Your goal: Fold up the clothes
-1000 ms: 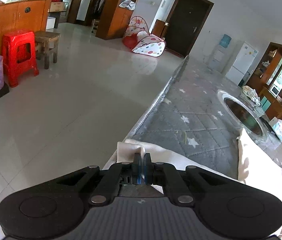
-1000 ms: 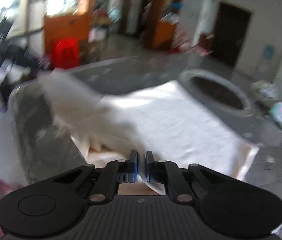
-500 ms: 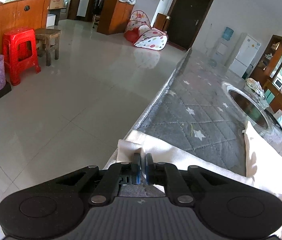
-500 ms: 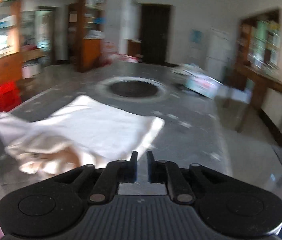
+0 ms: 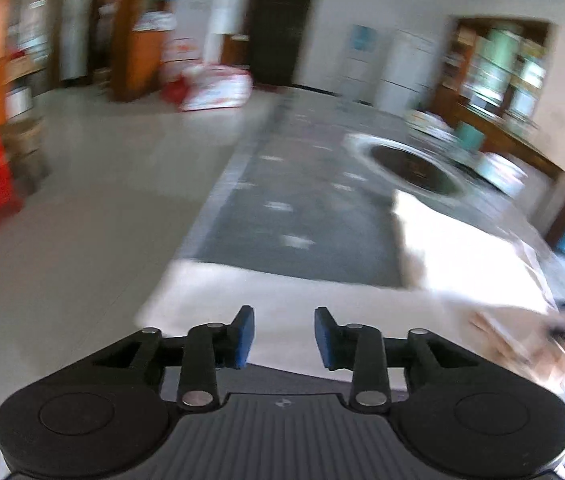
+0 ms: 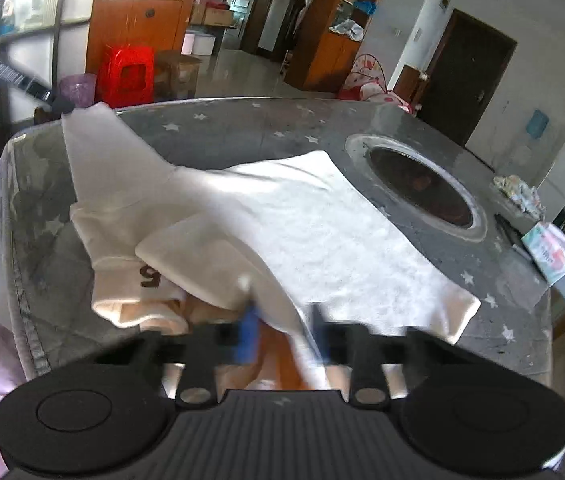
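A cream sweatshirt lies on the grey star-patterned table, its body spread flat, one sleeve stretched toward the far left corner and folds bunched near me. My right gripper is open, jaws blurred, just above the near folded edge. In the left wrist view the same cloth is blurred below my left gripper, which is open and holds nothing.
A round dark opening is set in the table beyond the sweatshirt. A tissue pack and a crumpled cloth sit at the right edge. A red stool and bare tiled floor lie left of the table.
My left gripper has opened and let go of the sweatshirt's edge, and swung right. My right gripper has opened too and swung back over the sweatshirt.
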`<state>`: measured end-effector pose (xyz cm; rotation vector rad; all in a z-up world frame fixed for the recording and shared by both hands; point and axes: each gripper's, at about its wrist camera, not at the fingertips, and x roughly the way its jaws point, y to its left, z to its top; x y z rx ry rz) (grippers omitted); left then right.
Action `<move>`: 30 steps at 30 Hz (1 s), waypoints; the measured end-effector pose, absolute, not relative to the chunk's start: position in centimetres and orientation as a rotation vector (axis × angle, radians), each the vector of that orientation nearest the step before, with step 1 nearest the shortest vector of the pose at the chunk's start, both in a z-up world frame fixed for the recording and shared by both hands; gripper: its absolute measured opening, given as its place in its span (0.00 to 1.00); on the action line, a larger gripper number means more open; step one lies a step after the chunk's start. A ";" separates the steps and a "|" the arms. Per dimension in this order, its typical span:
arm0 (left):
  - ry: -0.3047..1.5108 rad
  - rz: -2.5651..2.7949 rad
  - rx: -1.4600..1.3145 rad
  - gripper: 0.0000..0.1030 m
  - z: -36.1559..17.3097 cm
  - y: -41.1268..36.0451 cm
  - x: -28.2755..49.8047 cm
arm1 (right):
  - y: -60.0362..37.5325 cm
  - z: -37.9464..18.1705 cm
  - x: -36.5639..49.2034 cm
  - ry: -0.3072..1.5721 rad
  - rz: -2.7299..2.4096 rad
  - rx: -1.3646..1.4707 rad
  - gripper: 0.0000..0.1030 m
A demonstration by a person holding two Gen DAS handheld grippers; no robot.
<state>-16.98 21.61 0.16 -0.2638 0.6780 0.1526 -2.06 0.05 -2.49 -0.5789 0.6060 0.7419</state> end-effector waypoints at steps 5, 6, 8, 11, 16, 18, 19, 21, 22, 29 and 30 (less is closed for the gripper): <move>0.691 -0.108 -0.203 0.38 0.0 15.8 -14.9 | -4.2 0.3 -2.5 0.497 0.570 -0.371 0.05; 0.693 -0.151 -0.192 0.38 -0.1 14.8 -14.4 | -6.0 0.8 -2.8 0.485 0.499 -0.300 0.05; 0.699 -0.228 -0.172 0.38 -0.3 12.8 -13.6 | -9.4 1.8 -3.4 0.461 0.354 -0.160 0.07; 0.719 -0.324 -0.148 0.41 -0.8 10.4 -12.2 | -14.3 1.3 -5.1 0.483 0.129 -0.034 0.13; 0.749 -0.420 -0.073 0.48 -1.6 7.5 -11.0 | -17.4 -0.4 -6.8 0.607 0.064 -0.014 0.43; 0.766 -0.416 -0.039 0.48 -2.2 6.8 -10.7 | -16.7 -0.3 -7.0 0.605 0.133 -0.043 0.43; 0.773 -0.407 -0.019 0.48 -2.5 6.5 -10.7 | -16.2 -0.2 -6.8 0.603 0.181 -0.048 0.43; 0.781 -0.394 0.009 0.48 -3.0 6.3 -10.9 | -14.5 0.0 -6.5 0.607 0.313 -0.079 0.42; 0.783 -0.391 0.016 0.48 -3.2 6.3 -10.9 | -13.6 0.0 -6.3 0.609 0.380 -0.096 0.42; 0.771 -0.374 0.082 0.36 -3.8 5.9 -11.7 | -5.2 -1.3 -6.3 0.636 0.779 -0.302 0.41; 0.765 -0.372 0.092 0.29 -3.8 5.8 -11.7 | -4.2 -1.6 -6.3 0.642 0.806 -0.326 0.41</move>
